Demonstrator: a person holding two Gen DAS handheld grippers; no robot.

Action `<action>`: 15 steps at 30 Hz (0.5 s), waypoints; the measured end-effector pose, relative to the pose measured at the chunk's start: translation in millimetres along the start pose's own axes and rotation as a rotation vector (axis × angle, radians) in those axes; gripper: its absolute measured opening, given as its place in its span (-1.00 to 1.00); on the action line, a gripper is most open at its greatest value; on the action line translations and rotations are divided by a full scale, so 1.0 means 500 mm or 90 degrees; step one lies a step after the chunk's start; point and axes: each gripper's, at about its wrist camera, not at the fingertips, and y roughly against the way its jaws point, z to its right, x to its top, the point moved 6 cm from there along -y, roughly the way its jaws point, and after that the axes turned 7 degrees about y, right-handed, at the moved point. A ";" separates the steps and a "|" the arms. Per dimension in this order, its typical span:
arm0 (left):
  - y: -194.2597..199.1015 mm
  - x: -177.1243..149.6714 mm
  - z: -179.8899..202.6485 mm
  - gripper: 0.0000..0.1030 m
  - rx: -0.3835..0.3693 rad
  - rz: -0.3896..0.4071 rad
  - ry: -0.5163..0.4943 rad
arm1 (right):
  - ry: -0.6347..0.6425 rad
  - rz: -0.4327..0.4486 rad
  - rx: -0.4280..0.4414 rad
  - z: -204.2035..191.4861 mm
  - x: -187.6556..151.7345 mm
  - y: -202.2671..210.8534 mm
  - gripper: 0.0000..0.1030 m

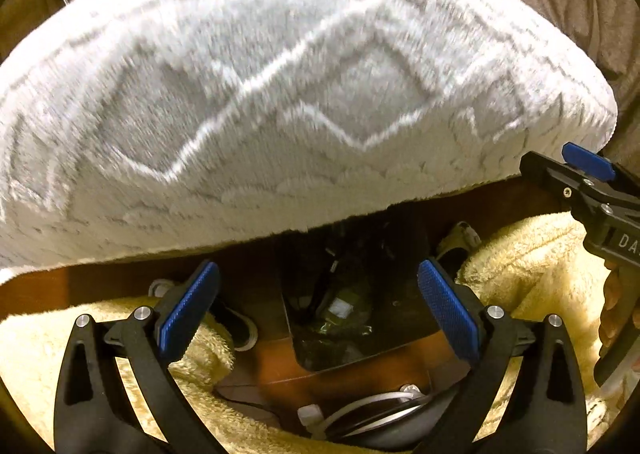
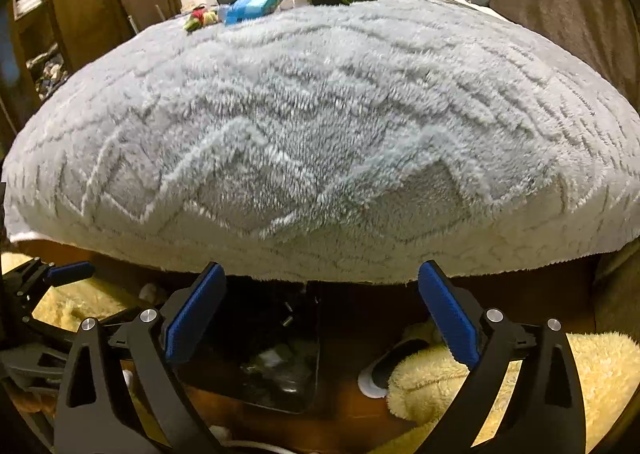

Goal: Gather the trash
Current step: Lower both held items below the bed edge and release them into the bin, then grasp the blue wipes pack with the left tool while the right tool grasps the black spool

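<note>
both grippers, left and right, spread wide and empty above black bin with trash inside by bed; drop seemingly done, next fetching litter off blanket.

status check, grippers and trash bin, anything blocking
Left gripper open, empty. Right gripper open, empty. Black trash bin on floor below both, trash inside. Grey blanket edge overhangs it; bin mouth clear.

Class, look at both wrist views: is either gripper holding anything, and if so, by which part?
Nothing is held. The left gripper and right gripper both stand open, with nothing touching their fingers, above the dark plastic trash bin beside the fluffy grey patterned bedspread.
</note>
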 end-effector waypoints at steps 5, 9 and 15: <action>0.060 0.032 0.004 0.83 -0.006 0.042 -0.003 | -0.007 0.039 -0.013 0.016 0.039 0.038 0.89; 0.107 0.072 -0.002 0.83 0.002 0.081 -0.008 | -0.006 0.070 -0.033 0.028 0.082 0.063 0.90; 0.128 0.155 -0.005 0.83 0.020 0.123 -0.007 | -0.007 0.097 -0.052 0.057 0.158 0.062 0.91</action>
